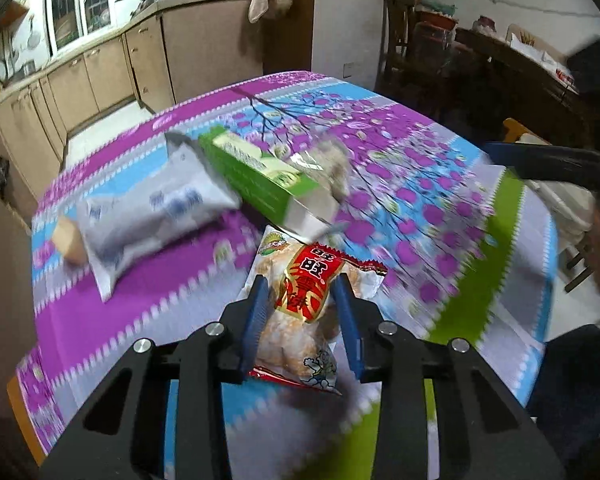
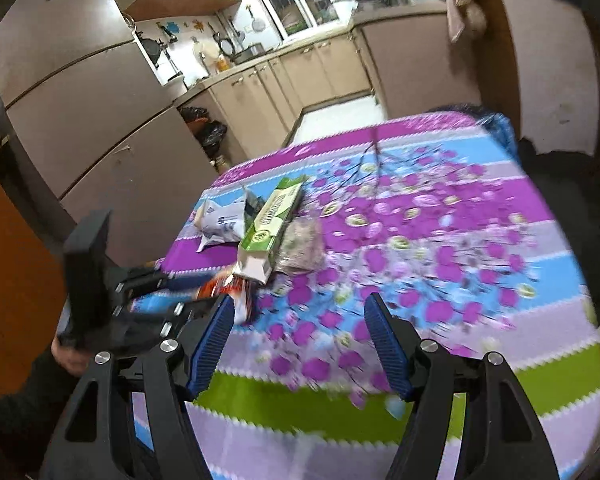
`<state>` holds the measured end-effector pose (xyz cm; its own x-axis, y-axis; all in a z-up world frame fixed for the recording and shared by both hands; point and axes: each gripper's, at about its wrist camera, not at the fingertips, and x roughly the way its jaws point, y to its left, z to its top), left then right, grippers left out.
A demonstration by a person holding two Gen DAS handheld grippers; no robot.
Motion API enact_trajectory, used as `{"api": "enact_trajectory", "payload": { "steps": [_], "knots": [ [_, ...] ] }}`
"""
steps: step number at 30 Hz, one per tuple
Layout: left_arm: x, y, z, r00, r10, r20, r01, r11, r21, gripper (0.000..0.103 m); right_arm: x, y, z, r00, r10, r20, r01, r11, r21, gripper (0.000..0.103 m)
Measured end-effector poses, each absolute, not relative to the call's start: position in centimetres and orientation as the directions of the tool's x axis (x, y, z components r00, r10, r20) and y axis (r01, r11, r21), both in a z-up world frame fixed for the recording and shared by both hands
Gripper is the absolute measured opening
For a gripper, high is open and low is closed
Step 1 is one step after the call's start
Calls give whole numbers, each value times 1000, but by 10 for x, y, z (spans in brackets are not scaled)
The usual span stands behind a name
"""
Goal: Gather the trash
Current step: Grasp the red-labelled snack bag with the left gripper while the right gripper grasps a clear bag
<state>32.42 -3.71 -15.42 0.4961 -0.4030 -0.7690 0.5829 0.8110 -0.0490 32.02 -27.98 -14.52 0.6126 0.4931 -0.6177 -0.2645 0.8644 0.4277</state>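
A red and clear snack wrapper [image 1: 300, 312] is sitting pinched between blue fingers above the table's near edge. A green carton [image 1: 256, 172], open-ended, is lying toward the far left corner, leaning on a white plastic packet [image 1: 148, 212], with a crumpled clear wrapper [image 1: 332, 164] just beside it.

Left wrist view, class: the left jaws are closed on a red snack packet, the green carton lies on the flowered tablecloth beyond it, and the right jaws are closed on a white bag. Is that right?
One part is wrong. The right wrist view shows the right gripper open and holding nothing. The rest stands: the left gripper is closed on the red snack packet, with the green carton on the flowered tablecloth beyond it.
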Motion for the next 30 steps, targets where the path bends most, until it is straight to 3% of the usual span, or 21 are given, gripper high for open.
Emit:
{"api": "enact_trajectory", "payload": {
  "steps": [7, 9, 13, 16, 17, 18, 22, 24, 30],
  "knots": [
    [311, -41, -156, 492, -395, -776, 590, 807, -37, 37, 381, -253, -165, 557, 500, -663, -239, 861, 449, 68],
    [312, -46, -157, 489, -393, -779, 598, 801, -29, 48, 399, -249, -170, 541, 507, -671, -219, 855, 470, 68],
    [315, -47, -163, 494, -387, -779, 594, 804, -22, 53, 426, -238, -177, 517, 523, -678, -203, 844, 496, 68],
    [317, -47, -166, 497, -390, -775, 591, 806, -27, 53, 443, -228, -185, 494, 501, -711, -185, 859, 477, 62],
    [316, -47, -166, 500, -390, -773, 590, 807, -25, 53, 448, -226, -189, 482, 498, -720, -178, 861, 476, 55],
    [316, -47, -166, 502, -389, -772, 591, 806, -22, 52, 451, -226, -193, 474, 494, -729, -171, 864, 474, 49],
    [312, -45, -166, 519, -397, -757, 582, 813, -28, 44, 454, -224, -206, 461, 500, -733, -162, 860, 484, 39],
    [310, -43, -165, 534, -397, -747, 568, 823, -32, 36, 451, -224, -203, 482, 488, -728, -165, 866, 471, 27],
    [291, -46, -163, 569, -410, -713, 547, 836, -45, 31, 412, -237, -181, 577, 423, -698, -176, 900, 399, 25]
  ]
}}
